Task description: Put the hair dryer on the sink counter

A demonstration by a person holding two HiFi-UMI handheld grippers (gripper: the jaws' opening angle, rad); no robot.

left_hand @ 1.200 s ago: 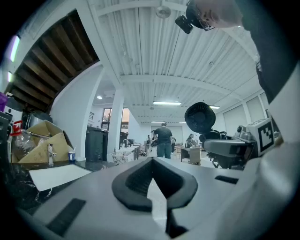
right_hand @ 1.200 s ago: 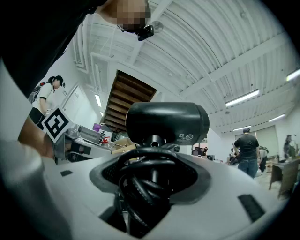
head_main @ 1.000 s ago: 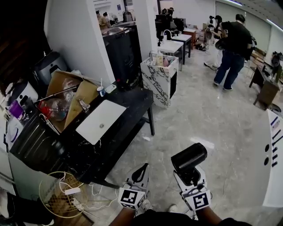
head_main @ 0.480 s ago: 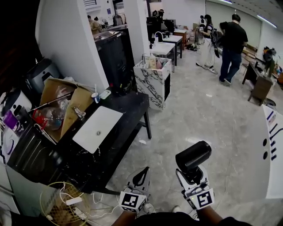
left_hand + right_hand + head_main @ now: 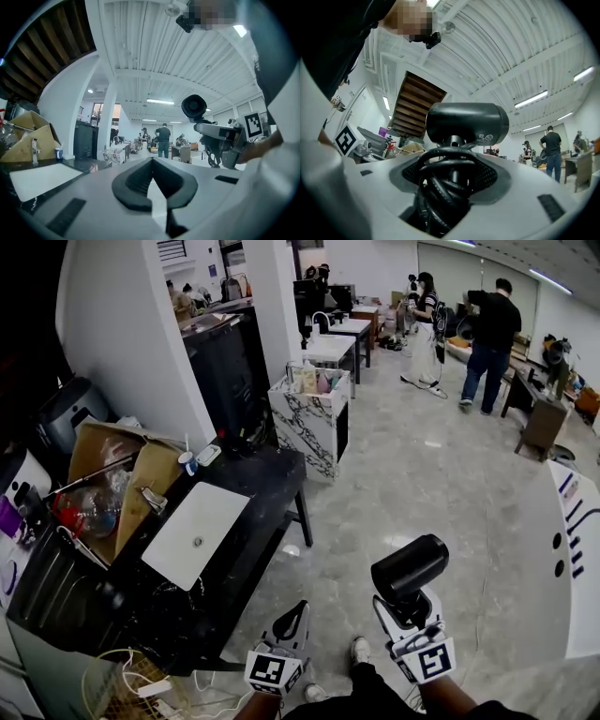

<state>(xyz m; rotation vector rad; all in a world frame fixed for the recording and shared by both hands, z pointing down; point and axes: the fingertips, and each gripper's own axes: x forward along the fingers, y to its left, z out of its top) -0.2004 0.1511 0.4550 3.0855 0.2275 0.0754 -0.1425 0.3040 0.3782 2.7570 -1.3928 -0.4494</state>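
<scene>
Two grippers are held low over the floor [image 5: 422, 474]. Right gripper [image 5: 409, 610] is clamped on the dryer [image 5: 405, 570] at its handle, cord coiled between the jaws, barrel above them. Left gripper [image 5: 292, 619] is closed on nothing. Step judged: carry phase, dryer well apart from the counter [image 5: 272, 486]. Next move calls for a reach left to the bare black top beside the sink [image 5: 195, 532]. Grey glossy tiles are noted; people [image 5: 487, 334] are seen far back
</scene>
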